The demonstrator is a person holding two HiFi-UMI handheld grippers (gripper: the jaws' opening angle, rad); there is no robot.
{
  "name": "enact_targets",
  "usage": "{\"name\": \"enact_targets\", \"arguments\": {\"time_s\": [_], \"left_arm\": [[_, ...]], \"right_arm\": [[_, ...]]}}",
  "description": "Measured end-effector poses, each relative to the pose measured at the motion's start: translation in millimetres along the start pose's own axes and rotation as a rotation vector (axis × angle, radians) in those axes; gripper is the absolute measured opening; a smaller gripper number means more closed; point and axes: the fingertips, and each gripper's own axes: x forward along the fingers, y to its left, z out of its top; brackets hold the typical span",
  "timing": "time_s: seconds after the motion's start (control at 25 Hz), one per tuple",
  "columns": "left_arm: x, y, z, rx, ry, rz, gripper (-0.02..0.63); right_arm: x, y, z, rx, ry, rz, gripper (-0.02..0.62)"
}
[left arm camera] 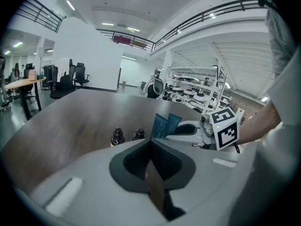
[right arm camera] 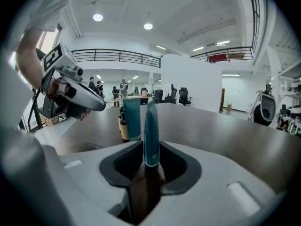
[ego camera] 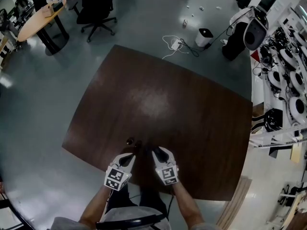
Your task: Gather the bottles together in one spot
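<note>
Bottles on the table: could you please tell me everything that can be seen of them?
The two bottles are small, with amber bodies and black caps. Whether they are glass or plastic cannot be told. They stand upright, close side by side, on the dark wooden table, near the edge on the person's side. Whether they touch each other cannot be told. Nothing holds them.

bottles (left arm camera: 117, 136) hidden below the neck
</note>
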Motion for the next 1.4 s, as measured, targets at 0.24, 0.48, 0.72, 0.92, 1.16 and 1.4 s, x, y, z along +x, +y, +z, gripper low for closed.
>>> {"name": "enact_targets", "arguments": {"time_s": [0.24, 0.48, 0.72, 0.92, 1.16, 1.4], "left_arm": [[-1, 2, 1, 0.000, 0.000, 0.003, 0.002], [-2, 0, -1, -0.001, 0.001, -0.002, 0.002], [-6, -1, 0, 0.004, 0.003, -0.011, 0.002], [-11, -4, 10, 0.012, -0.006, -0.025, 0.002], [-23, -12, 28, 0.038, -0.040, -0.052, 0.002], [-35, -28, 56, 0.085, -0.089, -0.094, 0.002]], "right_arm": [[-2, 3, 7, 0.027, -0.022, 0.012, 0.299], [-6, 4, 2, 0.040, -0.026, 0.002, 0.341], [-28, 2, 3, 0.094, -0.001, -0.025, 0.314], [-57, -8, 11, 0.169, -0.022, -0.078, 0.149], [-84, -22, 27, 0.293, -0.081, -0.184, 0.002], [-97, -22, 62, 0.304, -0.141, -0.235, 0.002]]}}
